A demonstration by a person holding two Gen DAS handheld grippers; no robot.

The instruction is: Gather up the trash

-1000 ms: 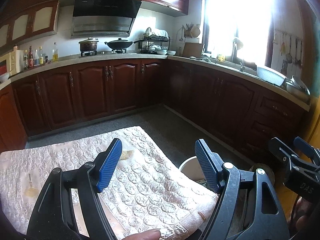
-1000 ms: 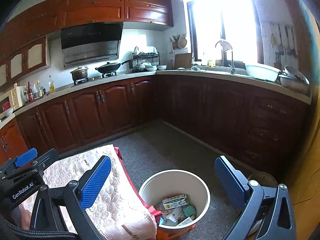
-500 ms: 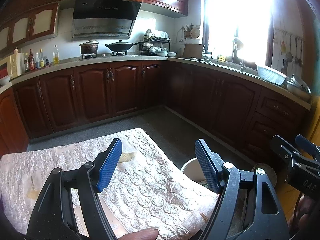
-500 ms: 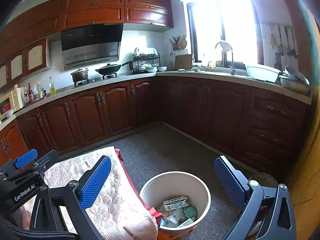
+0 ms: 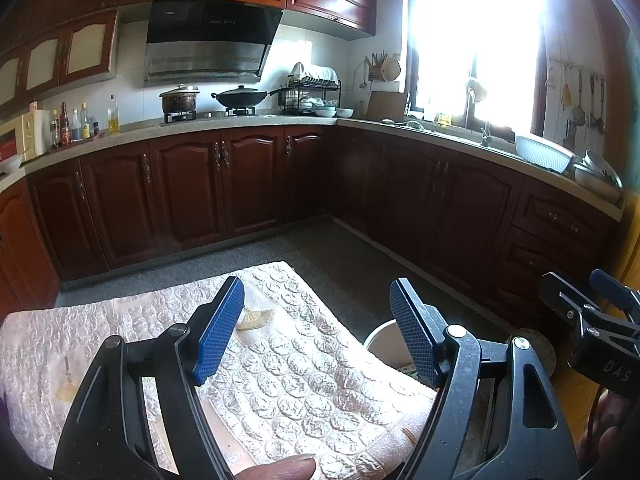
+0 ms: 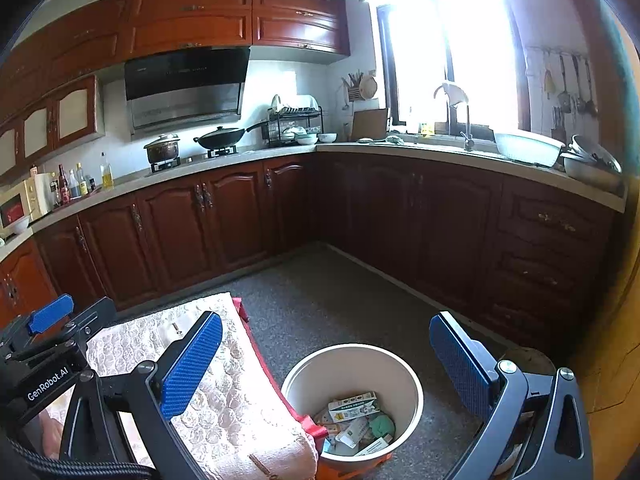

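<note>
Both your tongs are released and carry nothing: left tongs (image 5: 316, 332) hang over the quilted surface (image 5: 304, 384), right tongs (image 6: 326, 364) over the white bin (image 6: 414, 390) on the floor just beside it. The trash (image 6: 356, 420), cartons and wrappers, already lies in the bin; only a pale fan-shaped scrap (image 5: 255, 319) and a small mark show on the cloth. If that scrap counts, come down with the left tongs straddling it, pinch without bunching the cloth, and release over the bin mouth, clear of the rim.
</note>
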